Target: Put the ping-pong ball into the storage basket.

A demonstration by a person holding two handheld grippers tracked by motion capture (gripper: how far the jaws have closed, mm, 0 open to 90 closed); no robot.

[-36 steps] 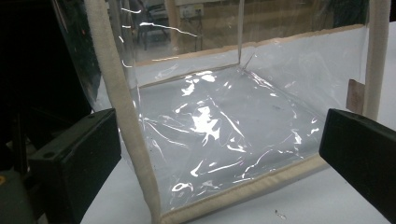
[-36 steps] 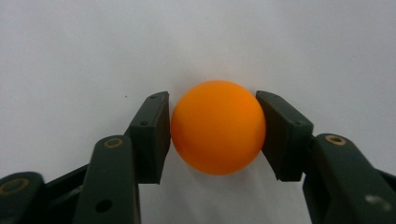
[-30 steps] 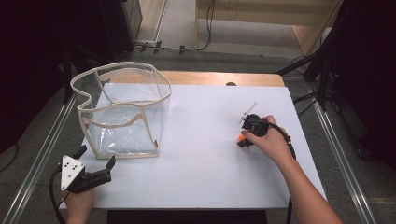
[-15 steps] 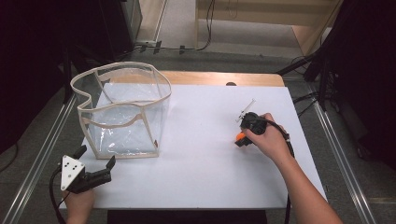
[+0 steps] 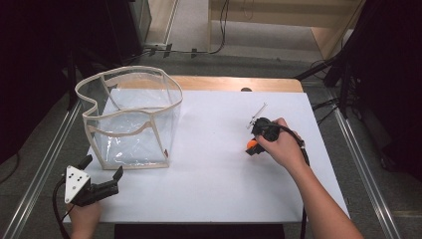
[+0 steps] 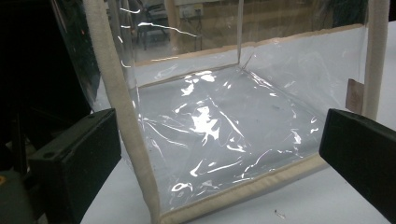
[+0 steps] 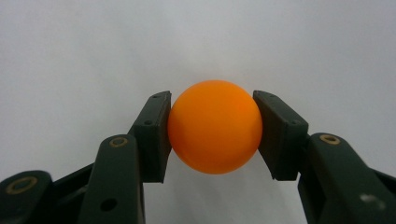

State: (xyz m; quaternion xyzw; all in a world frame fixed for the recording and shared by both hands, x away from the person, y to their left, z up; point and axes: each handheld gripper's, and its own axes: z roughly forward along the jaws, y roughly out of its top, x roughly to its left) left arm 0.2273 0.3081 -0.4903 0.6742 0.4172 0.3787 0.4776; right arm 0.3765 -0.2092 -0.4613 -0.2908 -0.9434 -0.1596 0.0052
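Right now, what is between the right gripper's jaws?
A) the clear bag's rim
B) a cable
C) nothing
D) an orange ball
D: in the right gripper view the right gripper has both pads pressed against the sides of the orange ball, over the white table.

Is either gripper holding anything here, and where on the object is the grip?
The right gripper holds an orange ball, its pads pressing opposite sides at the widest part. The left gripper holds nothing; its jaws stand open facing the clear bag.
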